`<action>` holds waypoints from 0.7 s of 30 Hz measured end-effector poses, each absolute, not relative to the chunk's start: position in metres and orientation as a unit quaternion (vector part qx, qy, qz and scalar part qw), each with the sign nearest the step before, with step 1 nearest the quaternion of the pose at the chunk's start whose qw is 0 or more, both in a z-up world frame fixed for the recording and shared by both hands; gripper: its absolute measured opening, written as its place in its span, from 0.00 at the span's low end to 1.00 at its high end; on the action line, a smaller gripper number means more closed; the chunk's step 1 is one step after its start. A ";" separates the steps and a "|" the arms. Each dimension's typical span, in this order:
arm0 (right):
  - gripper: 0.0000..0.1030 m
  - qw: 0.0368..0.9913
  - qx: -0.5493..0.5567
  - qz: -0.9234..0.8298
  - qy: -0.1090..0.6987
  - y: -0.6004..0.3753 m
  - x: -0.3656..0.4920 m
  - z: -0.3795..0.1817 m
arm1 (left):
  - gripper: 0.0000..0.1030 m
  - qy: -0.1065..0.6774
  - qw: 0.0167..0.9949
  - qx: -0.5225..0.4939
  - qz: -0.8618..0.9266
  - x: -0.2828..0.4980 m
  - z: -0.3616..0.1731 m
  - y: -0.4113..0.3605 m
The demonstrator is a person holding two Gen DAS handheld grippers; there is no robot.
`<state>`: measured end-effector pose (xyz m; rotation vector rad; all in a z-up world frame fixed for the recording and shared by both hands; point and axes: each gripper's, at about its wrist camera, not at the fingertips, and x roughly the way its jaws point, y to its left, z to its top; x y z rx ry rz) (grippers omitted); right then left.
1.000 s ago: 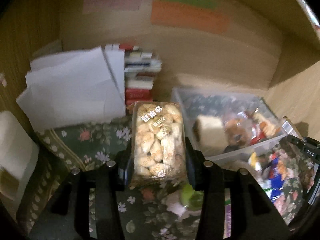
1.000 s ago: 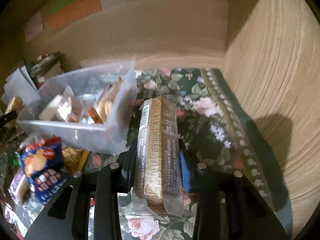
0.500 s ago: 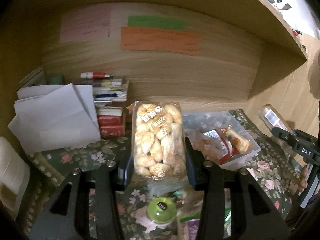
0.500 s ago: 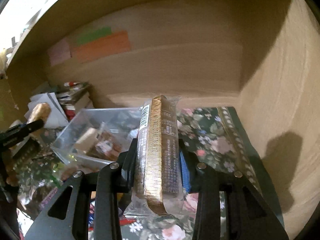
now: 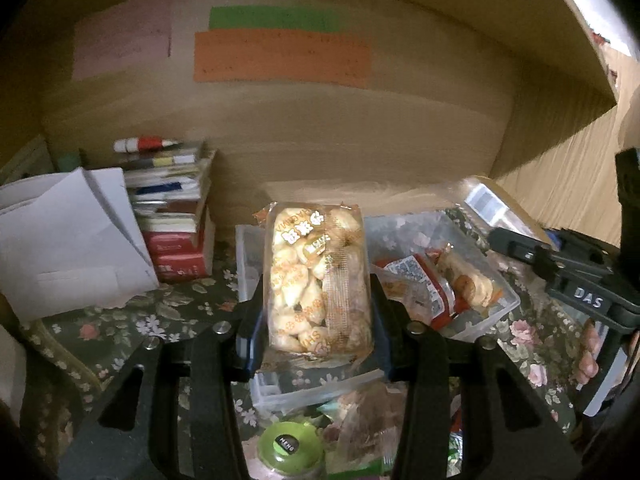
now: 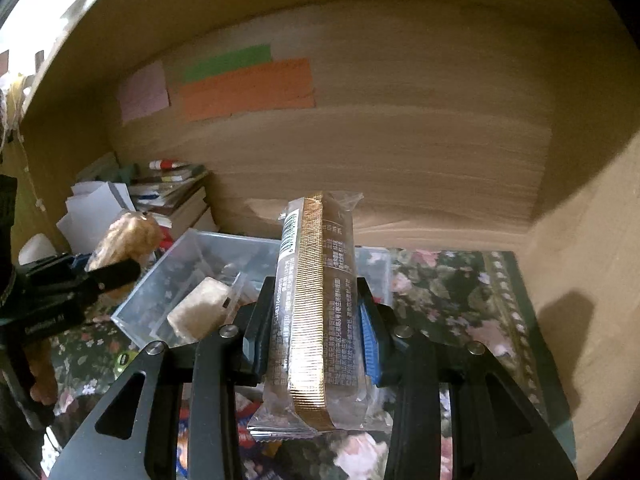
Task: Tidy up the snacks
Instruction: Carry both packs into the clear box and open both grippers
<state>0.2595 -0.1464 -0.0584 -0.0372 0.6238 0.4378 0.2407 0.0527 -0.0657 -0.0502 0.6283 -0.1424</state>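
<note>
My left gripper (image 5: 318, 320) is shut on a clear pack of small round crackers (image 5: 318, 280) and holds it up over the near left part of the clear plastic bin (image 5: 496, 320). The bin holds several wrapped snacks (image 5: 416, 276). My right gripper (image 6: 312, 320) is shut on a long brown-and-gold biscuit pack (image 6: 316, 312), held upright above the bin's right side (image 6: 160, 288). The left gripper with its cracker pack (image 6: 124, 240) shows at the left of the right wrist view. The right gripper (image 5: 572, 276) shows at the right of the left wrist view.
A flowered cloth (image 6: 460, 292) covers the desk inside a wooden alcove. A stack of books (image 5: 176, 216) and white papers (image 5: 68, 248) stand at the back left. Loose snacks and a green-lidded jar (image 5: 290, 446) lie in front of the bin. Coloured notes (image 5: 280, 56) hang on the back wall.
Both grippers have risen and pulled back with their packs; the left one has shifted right, over the bin. Both stay shut.
</note>
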 end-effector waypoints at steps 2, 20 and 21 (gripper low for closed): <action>0.32 0.924 -0.024 0.215 0.314 -0.140 0.268 -0.065 | 0.43 0.315 0.946 -0.022 -0.071 0.245 -0.071 0.051; 0.33 0.914 -0.066 0.208 0.341 -0.121 0.288 -0.094 | 0.44 0.342 0.936 -0.020 -0.085 0.265 -0.096 0.046; 0.34 0.915 -0.068 0.208 0.339 -0.121 0.287 -0.092 | 0.44 0.340 0.936 -0.021 -0.084 0.263 -0.094 0.047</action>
